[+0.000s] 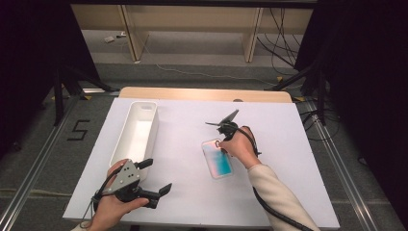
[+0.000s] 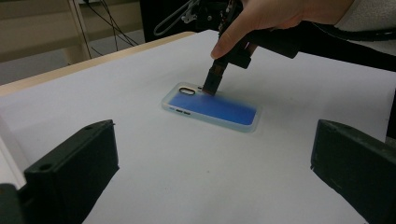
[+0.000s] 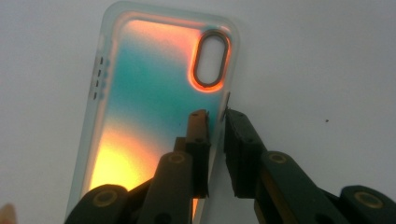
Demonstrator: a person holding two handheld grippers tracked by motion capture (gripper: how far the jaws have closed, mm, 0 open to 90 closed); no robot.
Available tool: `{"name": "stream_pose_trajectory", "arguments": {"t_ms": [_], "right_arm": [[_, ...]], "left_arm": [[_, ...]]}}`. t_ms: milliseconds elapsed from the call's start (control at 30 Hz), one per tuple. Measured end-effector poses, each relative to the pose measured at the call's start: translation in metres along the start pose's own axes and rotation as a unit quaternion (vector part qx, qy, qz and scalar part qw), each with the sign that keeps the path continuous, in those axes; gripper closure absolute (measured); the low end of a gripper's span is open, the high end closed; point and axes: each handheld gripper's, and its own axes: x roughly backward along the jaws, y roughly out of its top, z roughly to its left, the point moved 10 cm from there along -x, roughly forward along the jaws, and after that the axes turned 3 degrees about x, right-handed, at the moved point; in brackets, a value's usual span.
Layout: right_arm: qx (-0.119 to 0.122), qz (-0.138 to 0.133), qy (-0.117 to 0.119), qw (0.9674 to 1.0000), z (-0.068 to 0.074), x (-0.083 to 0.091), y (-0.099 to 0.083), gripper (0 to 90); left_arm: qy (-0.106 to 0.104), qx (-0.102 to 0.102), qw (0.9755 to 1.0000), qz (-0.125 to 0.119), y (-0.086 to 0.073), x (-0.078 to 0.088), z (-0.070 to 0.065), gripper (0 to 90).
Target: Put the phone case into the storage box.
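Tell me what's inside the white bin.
The white bin looks empty in the high view: only its pale floor shows. Its near wall hides a strip of the floor behind it.

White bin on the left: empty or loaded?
Empty. The high view looks into the white bin and shows a bare white floor inside; the phone case lies flat on the table, outside it.

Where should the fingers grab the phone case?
On the long side wall beside the camera hole, coming from above. The phone case lies flat, open side up, on the table, so only its thin raised rim gives purchase: one finger inside, one outside, as the right gripper stands now.
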Motion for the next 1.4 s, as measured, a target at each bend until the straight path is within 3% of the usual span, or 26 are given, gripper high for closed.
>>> {"name": "stream_pose_trajectory", "arguments": {"t_ms": [200,267,467,533,800,867,900,933,1000,1033,1067,1233,1267,1333,1367,1400], "right_arm": [[0.001,0.004,-0.004,1.0000,-0.0005,0.0005,0.0000,82.0],[-0.015,0.006,-0.005,0.9999,0.0012,0.0008,-0.0008,82.5],[-0.022,0.015,-0.009,0.9996,0.0016,0.0021,-0.0019,84.0],[-0.039,0.018,-0.007,0.9991,0.0039,0.0029,-0.0017,84.3],[-0.051,0.020,-0.016,0.9984,0.0043,0.0031,-0.0017,85.9],[-0.038,0.010,-0.020,0.9990,0.0011,0.0022,-0.0004,86.6],[-0.052,0.019,-0.018,0.9983,0.0034,0.0035,-0.0020,87.0],[-0.042,0.010,-0.019,0.9989,0.0008,0.0022,-0.0004,87.4],[-0.058,0.019,-0.017,0.9980,0.0039,0.0036,-0.0020,88.0],[-0.043,0.009,-0.022,0.9988,0.0009,0.0024,-0.0002,88.1],[-0.055,0.015,-0.020,0.9982,0.0034,0.0033,-0.0014,88.1],[-0.054,0.010,-0.021,0.9983,0.0029,0.0032,-0.0011,88.4],[-0.064,0.018,-0.020,0.9976,0.0053,0.0044,-0.0027,88.5],[-0.066,0.017,-0.018,0.9975,0.0064,0.0052,-0.0027,88.8],[-0.055,0.020,-0.019,0.9981,0.0052,0.0061,-0.0037,88.9],[-0.069,0.013,-0.019,0.9973,0.0067,0.0064,-0.0015,88.9]], "left_arm": [[-0.001,0.000,1.0000,0.002,-0.0002,0.0003,-0.0005,0.2],[-0.001,0.000,1.0000,0.001,-0.0002,0.0002,-0.0005,0.2],[-0.004,0.000,1.0000,-0.001,0.0000,-0.0003,-0.0011,0.3],[-0.002,0.000,1.0000,0.002,-0.0003,0.0004,-0.0009,0.3],[-0.002,-0.003,1.0000,0.002,0.0000,0.0007,-0.0007,0.5],[-0.002,-0.002,1.0000,0.002,-0.0001,0.0006,-0.0007,0.6],[-0.002,-0.002,1.0000,0.001,-0.0001,0.0006,-0.0007,0.7],[-0.002,-0.001,1.0000,0.002,-0.0001,0.0007,-0.0008,0.7],[-0.002,-0.002,1.0000,0.001,0.0000,0.0007,-0.0007,0.8],[-0.002,-0.002,1.0000,0.001,0.0001,0.0007,-0.0007,0.8],[-0.002,-0.003,1.0000,0.001,0.0001,0.0007,-0.0007,0.8],[0.000,-0.003,1.0000,0.001,0.0003,0.0010,-0.0005,0.9],[0.000,-0.002,1.0000,0.001,0.0004,0.0010,-0.0004,0.9],[0.000,-0.003,1.0000,0.001,0.0003,0.0010,-0.0003,1.0],[0.000,-0.002,1.0000,0.001,0.0003,0.0010,-0.0003,1.0],[0.000,-0.003,1.0000,0.001,0.0003,0.0011,-0.0003,1.0]]}}
